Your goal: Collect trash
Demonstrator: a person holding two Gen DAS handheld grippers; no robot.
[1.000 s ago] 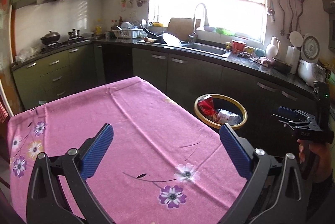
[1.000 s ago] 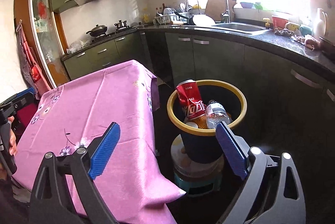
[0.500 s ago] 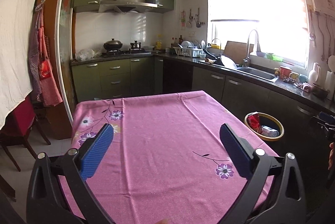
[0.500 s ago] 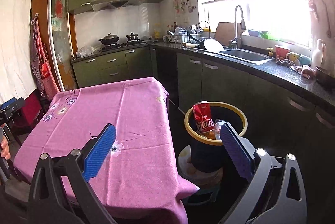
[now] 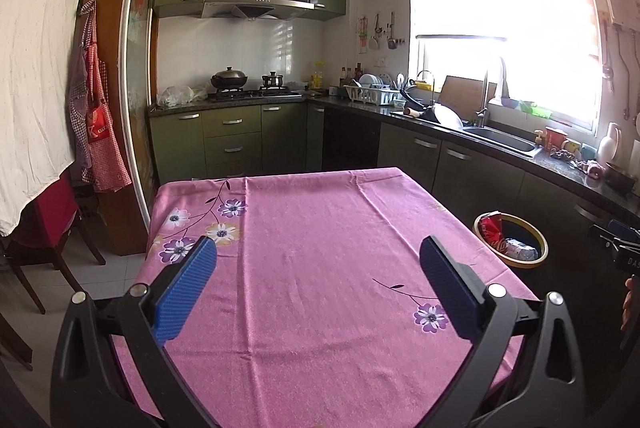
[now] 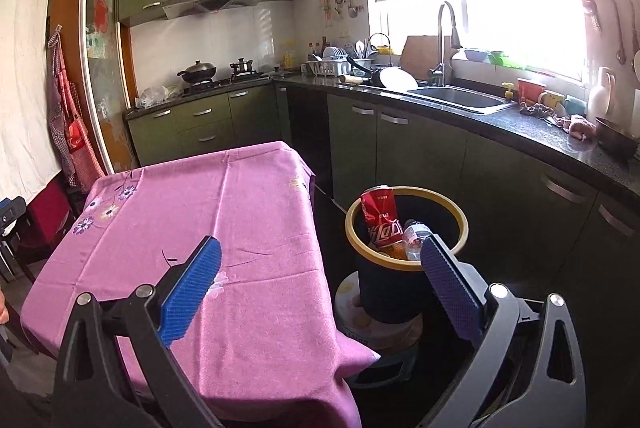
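A run of dark green kitchen cabinets (image 6: pixel 420 151) under a black speckled stone counter (image 6: pixel 532 139) wraps the far and right sides of the room, carrying a steel sink (image 6: pixel 460 99) below the bright window. In front of it stands a table covered by a pink cloth printed with purple and white flowers (image 5: pixel 320 260), its top bare of any item in both views. Just beside the table's right edge, apart from the cloth, sits a round black waste bin with a yellow rim (image 6: pixel 456 232), raised on a pale round tub (image 6: pixel 376 328) on the floor. The collected trash is inside this bin: a crushed red soft-drink can with white lettering (image 6: pixel 380 220) stands tilted against the near-left of the rim and pokes above it, and a crumpled clear plastic bottle (image 6: pixel 414 240) lies against it toward the middle; an orange scrap shows beneath them, too hidden to name. The left gripper (image 5: pixel 318 284) hangs over the near part of the tablecloth, its black arms and blue textured pads spread wide with nothing between them. The right gripper (image 6: pixel 320 280) is held over the table's near-right corner, one blue pad above the cloth and the other overlapping the bin's near rim in the picture; its jaws have just been opening and now stand fully apart, empty. At the right edge of the left wrist view, part of the right gripper and the fingers of the hand (image 5: pixel 628 304) holding it can be seen.
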